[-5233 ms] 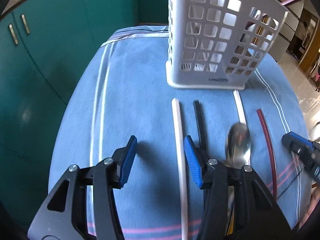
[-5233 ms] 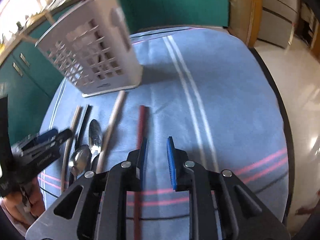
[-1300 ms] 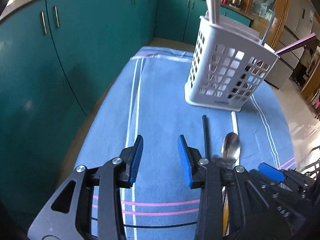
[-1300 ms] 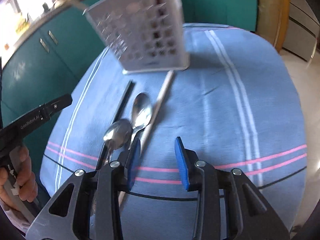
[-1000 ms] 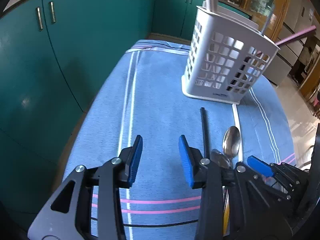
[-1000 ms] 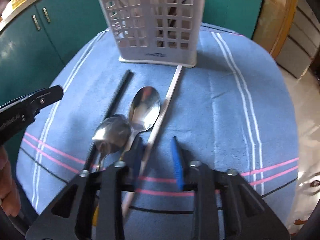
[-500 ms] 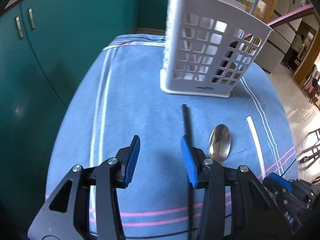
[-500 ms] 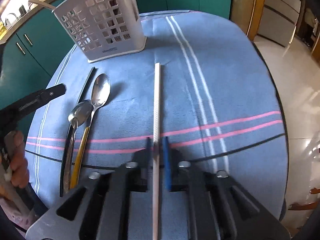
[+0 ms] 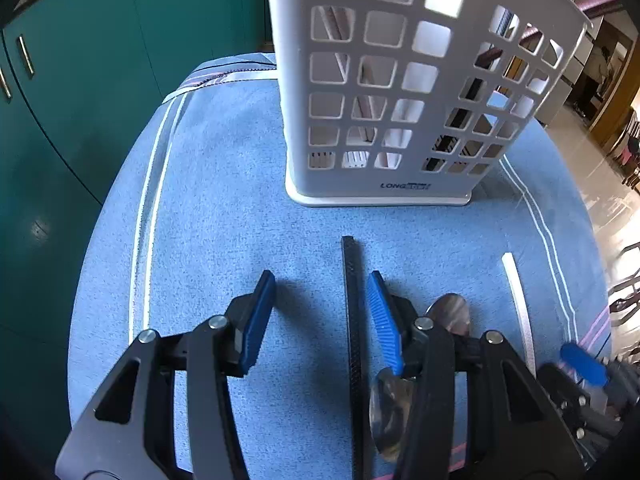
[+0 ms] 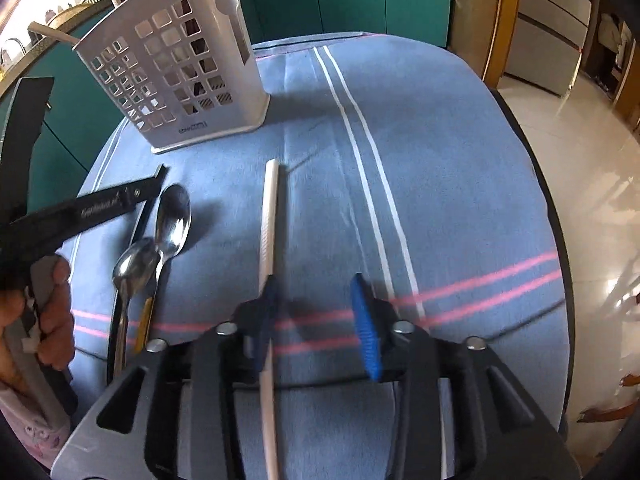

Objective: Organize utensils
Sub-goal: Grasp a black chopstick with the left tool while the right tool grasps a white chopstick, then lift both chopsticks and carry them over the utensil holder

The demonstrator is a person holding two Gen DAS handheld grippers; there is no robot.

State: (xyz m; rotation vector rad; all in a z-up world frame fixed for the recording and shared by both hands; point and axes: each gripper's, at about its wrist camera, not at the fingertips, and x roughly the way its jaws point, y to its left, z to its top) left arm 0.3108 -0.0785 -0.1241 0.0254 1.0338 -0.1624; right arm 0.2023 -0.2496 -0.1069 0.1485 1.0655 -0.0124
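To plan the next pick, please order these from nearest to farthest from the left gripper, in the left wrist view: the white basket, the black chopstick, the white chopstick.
1. Black chopstick: between the left gripper's open fingers.
2. White chopstick: on the cloth, off to the right.
3. White basket: standing ahead, farthest.

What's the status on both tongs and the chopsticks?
Left tongs open, straddling the black textured chopstick. Right tongs open, white chopstick beside their left pad. Two steel spoons lie between; white slotted plastic caddy unobstructed.

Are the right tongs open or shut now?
Open: the right tongs show a wide gap between the blue pads, with the white chopstick beside the left pad, unclamped.
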